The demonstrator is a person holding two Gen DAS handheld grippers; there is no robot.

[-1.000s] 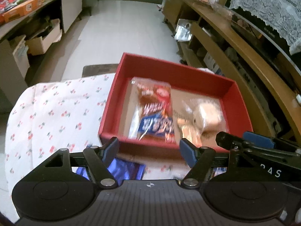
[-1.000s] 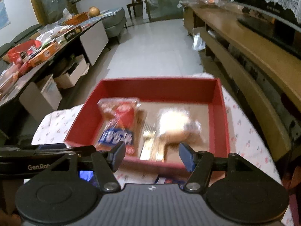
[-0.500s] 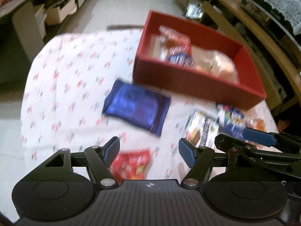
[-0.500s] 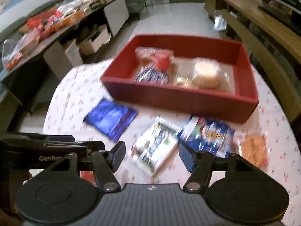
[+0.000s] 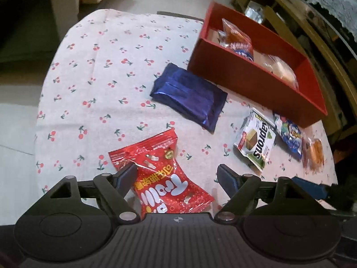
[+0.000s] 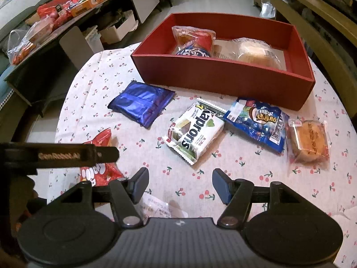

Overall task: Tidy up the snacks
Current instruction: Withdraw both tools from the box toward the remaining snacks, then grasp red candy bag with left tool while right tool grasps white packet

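A red box (image 6: 223,76) at the table's far side holds a red-and-blue snack bag (image 6: 193,39) and a wrapped bun (image 6: 256,52). On the cherry-print cloth lie a dark blue packet (image 6: 141,103), a white-green wafer pack (image 6: 194,132), a blue candy bag (image 6: 256,124), a wrapped orange cake (image 6: 309,141) and a red gummy bag (image 5: 160,178). My left gripper (image 5: 177,175) is open, its jaws on either side of the red gummy bag. My right gripper (image 6: 179,184) is open and empty, over bare cloth in front of the wafer pack.
The round table's edge (image 5: 42,116) falls off to the floor on the left. A low table with snack boxes (image 6: 67,11) stands at the far left, a wooden shelf (image 6: 312,11) at the right. A white paper slip (image 6: 160,207) lies under my right gripper.
Both grippers have pulled back from over the red box toward the table's near side. The loose snacks on the cloth have come into view, and the left gripper now straddles the red gummy bag.
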